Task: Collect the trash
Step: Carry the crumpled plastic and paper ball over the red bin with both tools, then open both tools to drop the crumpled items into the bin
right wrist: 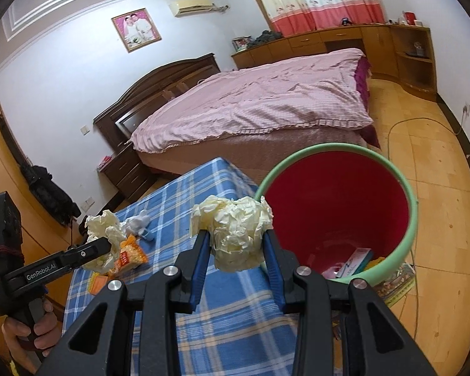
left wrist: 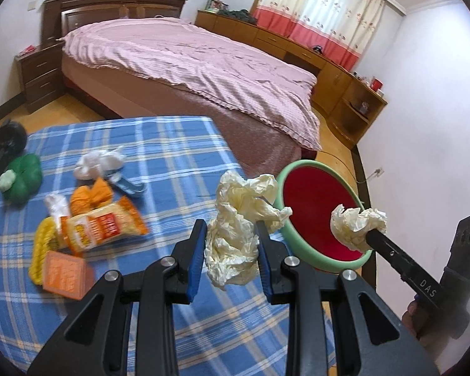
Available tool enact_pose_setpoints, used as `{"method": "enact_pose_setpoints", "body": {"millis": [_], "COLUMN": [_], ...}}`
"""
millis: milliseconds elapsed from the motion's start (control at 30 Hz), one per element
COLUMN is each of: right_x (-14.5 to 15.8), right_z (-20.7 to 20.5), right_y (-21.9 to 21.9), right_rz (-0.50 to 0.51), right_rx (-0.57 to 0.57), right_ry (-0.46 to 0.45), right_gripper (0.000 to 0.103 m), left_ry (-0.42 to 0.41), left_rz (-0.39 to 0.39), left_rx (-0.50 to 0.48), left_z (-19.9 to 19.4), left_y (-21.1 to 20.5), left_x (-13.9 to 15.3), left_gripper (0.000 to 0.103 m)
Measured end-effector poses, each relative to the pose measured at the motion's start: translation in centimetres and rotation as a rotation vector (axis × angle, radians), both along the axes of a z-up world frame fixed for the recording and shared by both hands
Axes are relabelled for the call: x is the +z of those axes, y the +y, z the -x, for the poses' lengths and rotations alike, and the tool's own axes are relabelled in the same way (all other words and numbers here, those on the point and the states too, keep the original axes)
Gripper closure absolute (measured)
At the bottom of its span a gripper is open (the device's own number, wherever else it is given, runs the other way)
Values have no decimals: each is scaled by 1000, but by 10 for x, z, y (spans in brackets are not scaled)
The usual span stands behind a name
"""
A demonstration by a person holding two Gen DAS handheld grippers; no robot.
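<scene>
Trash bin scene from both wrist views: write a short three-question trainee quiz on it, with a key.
1. True or false: the red plastic bin with the mint-green rim is empty.
2. What does the left gripper hold between its fingers?
A. an orange snack packet
B. a crumpled cream paper wad
C. a green cloth
3. Fill in: the right gripper holds its own crumpled cream paper ball beside the bin's ____.

Key:
1. False; small packets lie at its bottom.
2. B; the larger crumpled cream paper wad. The orange snack packet lies on the blue checked tablecloth.
3. rim
</scene>
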State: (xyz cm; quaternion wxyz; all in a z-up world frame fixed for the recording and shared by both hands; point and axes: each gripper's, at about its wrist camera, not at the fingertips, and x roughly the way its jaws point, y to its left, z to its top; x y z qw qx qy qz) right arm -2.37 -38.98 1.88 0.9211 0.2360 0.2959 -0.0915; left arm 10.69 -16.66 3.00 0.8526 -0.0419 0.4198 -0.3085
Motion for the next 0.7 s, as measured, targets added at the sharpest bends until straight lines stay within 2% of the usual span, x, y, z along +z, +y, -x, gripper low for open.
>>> {"method": "enact_pose_setpoints", "body": {"millis": [367, 700], "right_x": [-4, -24], "right_z": [20, 25], "right_y": [-40, -72], "right_rz": [-6, -20], "right_rx": [-107, -179], "right_ry": [1, 51], "right_gripper": [66, 66], "left_ry": [5, 7], "left_rz": [-8, -26], "left_rx": [-107, -223], "left_z": [3, 8], "left_y": [-55, -113], "left_x": [-7, -27], "left_gripper": [72, 72]}}
